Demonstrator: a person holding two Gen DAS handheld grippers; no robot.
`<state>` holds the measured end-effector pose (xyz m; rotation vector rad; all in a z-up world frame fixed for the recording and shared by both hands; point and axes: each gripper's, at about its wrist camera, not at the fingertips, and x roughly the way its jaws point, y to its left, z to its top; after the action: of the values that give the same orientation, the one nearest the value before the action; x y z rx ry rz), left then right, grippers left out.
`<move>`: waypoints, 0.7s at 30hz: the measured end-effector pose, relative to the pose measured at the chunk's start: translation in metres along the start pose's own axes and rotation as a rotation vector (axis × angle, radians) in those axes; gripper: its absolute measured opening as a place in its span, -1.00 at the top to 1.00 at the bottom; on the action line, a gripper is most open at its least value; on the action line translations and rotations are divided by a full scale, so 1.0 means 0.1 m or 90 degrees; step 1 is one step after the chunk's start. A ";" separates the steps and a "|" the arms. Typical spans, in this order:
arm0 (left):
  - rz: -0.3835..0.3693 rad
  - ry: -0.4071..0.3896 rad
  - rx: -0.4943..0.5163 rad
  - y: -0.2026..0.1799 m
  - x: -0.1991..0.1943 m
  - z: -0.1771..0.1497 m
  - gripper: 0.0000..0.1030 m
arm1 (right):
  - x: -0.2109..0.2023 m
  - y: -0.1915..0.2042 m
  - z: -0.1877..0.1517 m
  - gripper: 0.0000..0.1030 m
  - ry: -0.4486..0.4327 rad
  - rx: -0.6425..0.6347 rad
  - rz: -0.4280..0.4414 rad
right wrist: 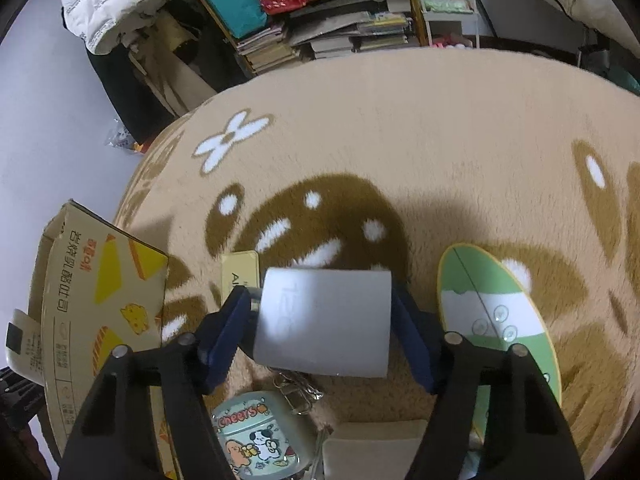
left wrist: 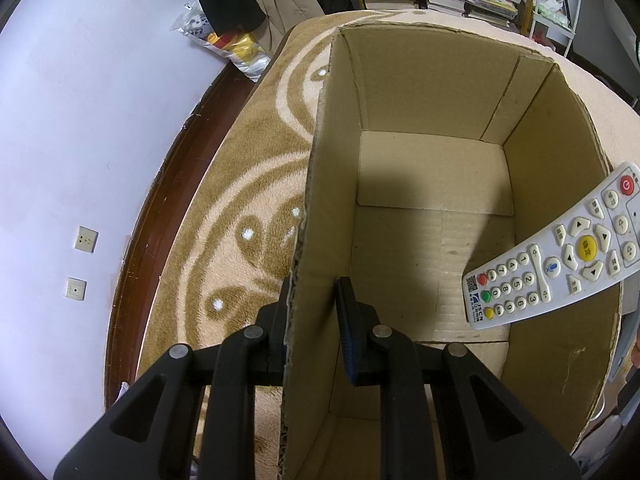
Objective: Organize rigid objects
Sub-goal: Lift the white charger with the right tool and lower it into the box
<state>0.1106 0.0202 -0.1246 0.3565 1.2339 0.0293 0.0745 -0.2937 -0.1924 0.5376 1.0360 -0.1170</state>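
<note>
Cardboard box (left wrist: 420,92) braced at its left wall, with the left hand-held gripper (left wrist: 316,300) clenched on that wall, one finger outside and one inside. Weak point there: thin, ragged corrugated edge, likely to buckle or tear under a hard pull, tipping the box on the soft rug (left wrist: 240,184). Inside, bare cardboard floor, nothing packed yet.

Further right, remote control (left wrist: 560,252) slanting across the right rim, buttons up, lower end over the interior, upper end running out of view. Apt to slide outward rather than drop in if released with too much length beyond the rim. Also apt to knock that wall and drag the box against the left grip.

In the right wrist view, printed side of the box far left, then the right hand-held gripper (right wrist: 324,300) grasping a pale flat block (right wrist: 324,320) by two opposite sides, above the rug. Cannot tell whether this is the remote's back. Smooth faces, so prone to pivoting or slipping between the pads. Just beneath, yellow card (right wrist: 240,272), cartoon case (right wrist: 256,440) and, rightmost, green oval item (right wrist: 492,312): easy to strike on a dropped load.
</note>
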 end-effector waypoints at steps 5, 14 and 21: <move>0.001 0.000 0.001 0.00 0.00 0.00 0.64 | 0.00 0.01 -0.01 -0.43 0.000 0.004 -0.001; 0.000 0.000 0.000 0.00 0.00 -0.01 0.64 | -0.01 0.00 -0.02 -0.44 -0.002 0.007 -0.001; 0.001 0.000 0.000 0.00 0.00 0.00 0.63 | -0.01 -0.02 0.00 -0.46 -0.003 0.019 0.005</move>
<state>0.1102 0.0200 -0.1250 0.3577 1.2336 0.0310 0.0728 -0.2956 -0.1926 0.5682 1.0293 -0.1269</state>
